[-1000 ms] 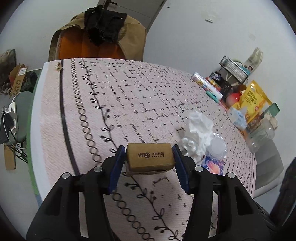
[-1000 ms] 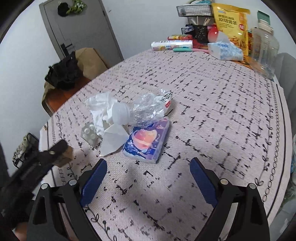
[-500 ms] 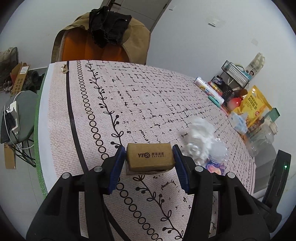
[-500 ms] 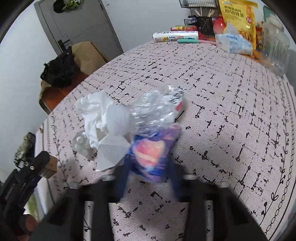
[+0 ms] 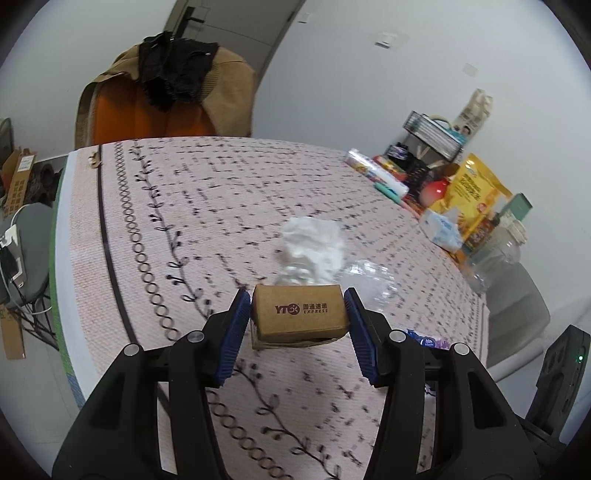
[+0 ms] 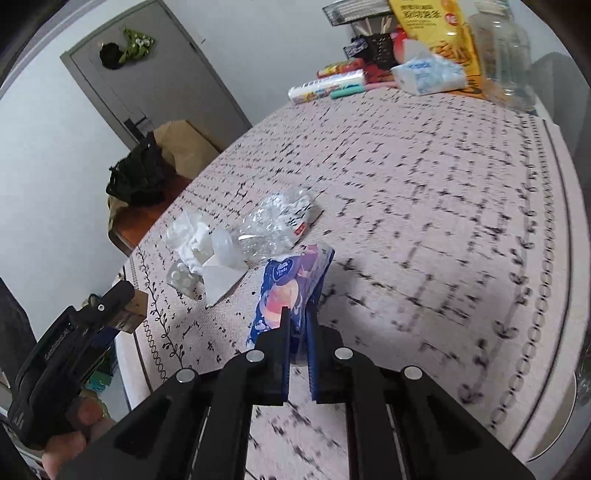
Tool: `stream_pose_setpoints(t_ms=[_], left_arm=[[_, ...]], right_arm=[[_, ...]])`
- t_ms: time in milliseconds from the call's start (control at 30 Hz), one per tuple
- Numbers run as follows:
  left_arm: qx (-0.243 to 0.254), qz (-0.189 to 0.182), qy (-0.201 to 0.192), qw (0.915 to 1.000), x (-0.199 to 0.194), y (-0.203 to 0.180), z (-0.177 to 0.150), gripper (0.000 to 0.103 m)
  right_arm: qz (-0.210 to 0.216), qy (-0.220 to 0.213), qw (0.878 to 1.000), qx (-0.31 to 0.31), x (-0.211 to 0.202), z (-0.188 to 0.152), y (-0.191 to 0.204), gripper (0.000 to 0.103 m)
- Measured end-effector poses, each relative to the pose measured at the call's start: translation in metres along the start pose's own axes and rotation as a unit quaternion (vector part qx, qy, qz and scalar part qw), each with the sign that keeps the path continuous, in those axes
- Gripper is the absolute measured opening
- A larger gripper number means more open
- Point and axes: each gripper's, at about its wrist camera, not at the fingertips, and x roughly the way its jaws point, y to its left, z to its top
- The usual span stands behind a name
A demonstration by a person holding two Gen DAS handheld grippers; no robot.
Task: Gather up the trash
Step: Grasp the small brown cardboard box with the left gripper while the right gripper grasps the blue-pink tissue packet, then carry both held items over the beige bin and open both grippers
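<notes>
The left gripper (image 5: 297, 317) holds a small brown cardboard box (image 5: 300, 315) w/ "YT Express" on it. The box sits right btwn the two blue pads (image 5: 236, 328), one pad pressing on each short end, and it hangs up off the table (image 5: 147, 229). From the right wrist view you can see that same box (image 6: 133, 307) at the far left, past the table edge, w/ a person's hand (image 6: 79, 424) under the black handle. The right gripper (image 6: 297, 325) has just been closing, and now its jaws are squeezed almost together on a blue and purple tissue pack (image 6: 291, 280). The bottom of the pack is pinched btwn the pads, and the rest pokes up and forward, tilted, above the pink cloth. More trash lies on the table just behind the pack: a crinkly clear plastic bag (image 6: 275, 221), some crumpled white tissue (image 6: 199, 242) and a silver pill sheet (image 6: 181, 278). They lie close together in one little heap. The yellow snack bag (image 6: 432, 26) is well apart, at the far side.
</notes>
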Motion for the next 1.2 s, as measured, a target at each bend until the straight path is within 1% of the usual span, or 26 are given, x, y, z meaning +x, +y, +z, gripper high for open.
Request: stream_pose_setpoints(t_ms=[267,467,633,733,933,1067,1200], left_arm=[[0.032,-0.035,0.007,0.9988,-0.008,-0.035,-0.011,0.052],[0.062,-0.067,0.023,0.9955,-0.009,-0.069,-0.022,0.052],[0.09,-0.095,0.044,0.9905,-0.004,-0.101,-0.037,0.052],[0.106,-0.11,0.06,0.9864,0.0,-0.12,-0.048,0.052],[0.145,-0.14,0.094,0.975,0.01,-0.165,-0.071,0.052],[0.17,-0.156,0.114,0.9663,0.015,-0.194,-0.09,0.052],[0.191,-0.169,0.138,0.9569,0.024,-0.22,-0.109,0.052]], right_arm=[[0.006,-0.034,0.999,0.01,-0.047,-0.01,-0.018,0.008],[-0.01,-0.064,0.998,0.022,-0.086,-0.017,-0.044,0.008],[-0.033,-0.085,0.995,0.043,-0.116,-0.027,-0.076,0.008],[-0.046,-0.096,0.993,0.059,-0.132,-0.034,-0.096,0.008],[-0.083,-0.114,0.986,0.095,-0.165,-0.052,-0.143,0.008],[-0.108,-0.12,0.979,0.122,-0.18,-0.064,-0.175,0.008],[-0.127,-0.117,0.974,0.143,-0.185,-0.076,-0.202,0.008]])
